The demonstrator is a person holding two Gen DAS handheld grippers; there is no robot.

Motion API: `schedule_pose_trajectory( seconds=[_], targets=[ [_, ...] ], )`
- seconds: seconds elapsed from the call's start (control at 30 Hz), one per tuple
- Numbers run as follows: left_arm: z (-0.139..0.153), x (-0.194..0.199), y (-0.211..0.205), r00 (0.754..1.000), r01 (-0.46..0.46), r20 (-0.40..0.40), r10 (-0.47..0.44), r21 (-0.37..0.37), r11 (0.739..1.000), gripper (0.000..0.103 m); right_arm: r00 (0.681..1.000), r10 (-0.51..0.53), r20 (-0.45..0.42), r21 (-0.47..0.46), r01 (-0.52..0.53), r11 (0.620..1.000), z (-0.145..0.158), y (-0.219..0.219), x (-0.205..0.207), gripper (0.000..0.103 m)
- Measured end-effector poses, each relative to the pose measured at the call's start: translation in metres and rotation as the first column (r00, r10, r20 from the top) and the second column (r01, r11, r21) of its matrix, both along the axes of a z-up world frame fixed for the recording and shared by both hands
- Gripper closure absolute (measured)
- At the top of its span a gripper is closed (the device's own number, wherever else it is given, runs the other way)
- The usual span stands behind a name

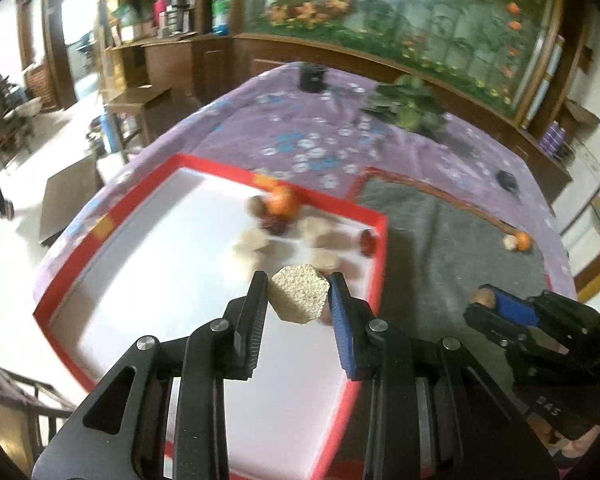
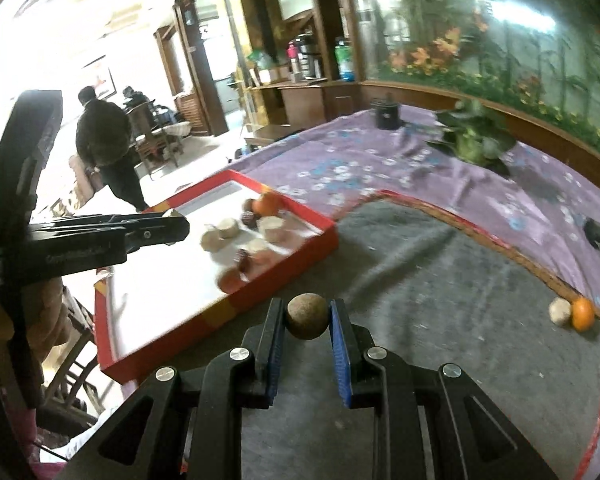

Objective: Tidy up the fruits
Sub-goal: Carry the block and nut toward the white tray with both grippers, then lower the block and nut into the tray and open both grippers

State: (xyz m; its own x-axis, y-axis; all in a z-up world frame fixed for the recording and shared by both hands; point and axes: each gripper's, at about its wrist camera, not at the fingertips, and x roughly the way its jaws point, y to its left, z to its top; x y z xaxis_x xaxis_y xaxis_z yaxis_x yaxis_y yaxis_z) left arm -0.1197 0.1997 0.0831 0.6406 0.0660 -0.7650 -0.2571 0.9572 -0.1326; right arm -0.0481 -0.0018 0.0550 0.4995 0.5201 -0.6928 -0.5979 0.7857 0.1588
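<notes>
While the left wrist view looks down over the red tray (image 1: 204,172), the left hand-held gripper (image 1: 299,294) is clenched on a pale, grainy hexagonal piece (image 1: 299,299), pinched between the black finger and the blue-padded finger and held above the tray's white floor, toward its right-hand wall. The fruits already gathered lie straight ahead along the fingers: an orange (image 1: 283,203) at the far wall, with several pale and dark-red pieces blurred around it, so the drop spot, as I judge it, is forward and slightly down, not sideways. The right hand-held gripper (image 1: 496,304) shows at the lower right of this view, over the grey mat (image 1: 440,248), outside the tray. In the right wrist view, the right hand-held gripper (image 2: 306,314) is closed on a small round brown fruit (image 2: 307,316), held over the grey mat with the tray's near corner just to its left. The tray lies forward and to the left of it, and the left hand-held gripper (image 2: 172,220) reaches over the tray from that side, so the left one is nearer the pile and I judge it should release first. Two loose fruits, one pale (image 2: 560,311) and one orange (image 2: 583,313), touch each other at the mat's far right edge, well apart from both grippers; the right one is nearer them.
</notes>
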Motion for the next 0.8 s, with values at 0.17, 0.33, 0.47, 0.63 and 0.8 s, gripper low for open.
schedule_pose_trajectory(
  seconds=[0.17,0.33,0.47,0.63,0.8],
  targets=[
    [-0.013,-0.008,0.02,0.999,-0.037,-0.032,0.037,0.002,0.999,0.073,0.996,0.089,-0.007,-0.009,-0.089,0.996,0.001,0.042,0.0,0.082],
    [-0.027,-0.008,0.034,0.997,-0.06,-0.058,0.059,-0.015,0.998,0.073,0.989,0.144,-0.012,-0.027,-0.145,0.989,-0.001,0.068,0.001,0.082],
    [-0.035,-0.004,0.038,0.995,-0.067,-0.077,0.065,-0.021,0.998,0.073,0.983,0.184,-0.029,-0.033,-0.185,0.982,-0.007,0.089,0.003,0.082],
    [-0.043,0.0,0.04,0.994,-0.063,-0.09,0.06,-0.035,0.997,0.073,0.974,0.215,-0.07,-0.032,-0.218,0.976,-0.019,0.105,0.006,0.082],
    [-0.046,0.002,0.042,0.993,-0.066,-0.096,0.063,-0.037,0.997,0.073,0.968,0.234,-0.094,-0.041,-0.238,0.97,-0.029,0.114,0.006,0.082]
  ],
)
